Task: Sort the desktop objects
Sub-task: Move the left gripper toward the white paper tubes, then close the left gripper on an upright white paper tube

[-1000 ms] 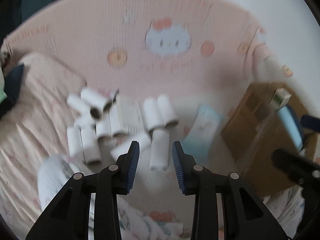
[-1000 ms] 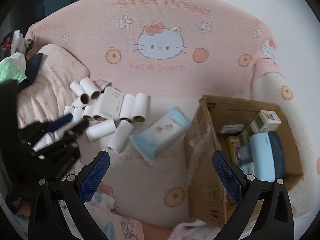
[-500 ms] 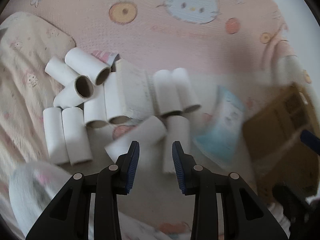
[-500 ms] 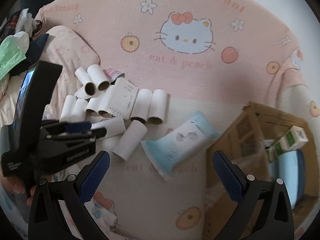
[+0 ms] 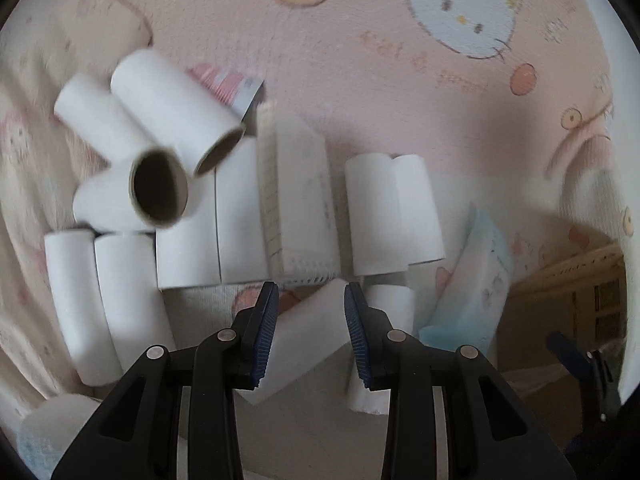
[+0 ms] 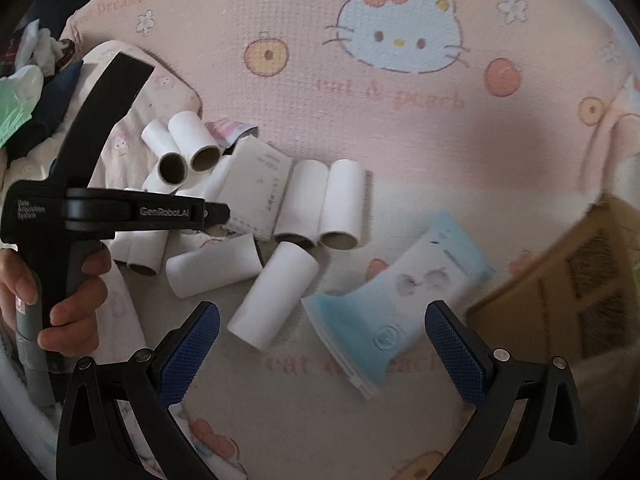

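Left gripper [image 5: 311,330] open, straddling cardboard tube [image 5: 308,344]

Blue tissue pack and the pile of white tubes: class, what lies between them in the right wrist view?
In the right wrist view, one loose white tube lies tilted between the blue tissue pack and the pile of white tubes.

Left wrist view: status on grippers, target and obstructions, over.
Left gripper open, straddling a tilted white cardboard tube, not clamped. Right gripper wide open over the light blue wipes pack. A second tube crowds the target.
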Demonstrator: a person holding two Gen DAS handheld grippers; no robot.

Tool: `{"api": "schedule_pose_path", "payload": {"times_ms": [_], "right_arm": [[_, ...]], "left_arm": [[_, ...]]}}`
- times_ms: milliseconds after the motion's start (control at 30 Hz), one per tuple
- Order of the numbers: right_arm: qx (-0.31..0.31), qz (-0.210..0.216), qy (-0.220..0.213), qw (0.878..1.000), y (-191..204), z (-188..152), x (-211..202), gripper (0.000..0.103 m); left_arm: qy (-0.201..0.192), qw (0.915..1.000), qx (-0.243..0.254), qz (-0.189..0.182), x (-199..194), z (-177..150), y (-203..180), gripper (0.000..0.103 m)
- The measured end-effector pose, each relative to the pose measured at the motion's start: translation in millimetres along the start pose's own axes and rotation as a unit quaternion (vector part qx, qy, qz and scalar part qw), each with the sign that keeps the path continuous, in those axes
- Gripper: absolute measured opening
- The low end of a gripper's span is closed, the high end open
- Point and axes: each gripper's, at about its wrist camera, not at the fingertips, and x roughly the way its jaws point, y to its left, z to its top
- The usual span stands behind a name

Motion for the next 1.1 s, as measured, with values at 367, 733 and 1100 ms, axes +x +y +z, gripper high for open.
{"api": "schedule_pose_path", "payload": {"times_ms": [367,733,1100], "right_arm": [[0.037,0.043,-0.022,0.998,2.7,-14.3,12.8,0.092],[0.113,0.066,0.004,0.991,-18.2,-44.8,36.2,0.056],[0.112,0.085,0.013,0.990,-15.2,-54.2,38.4,0.047]], "left_arm": [[0.045,0.9964,0.031,-0.065,6.2,-32.8,-30.4,0.038],[0.138,0.9840,-0.013,-0.112,50.9,-41.8,-30.7,0.050],[0.140,0.9822,-0.044,-0.118,53.2,-55.0,-23.3,0.056]]}}
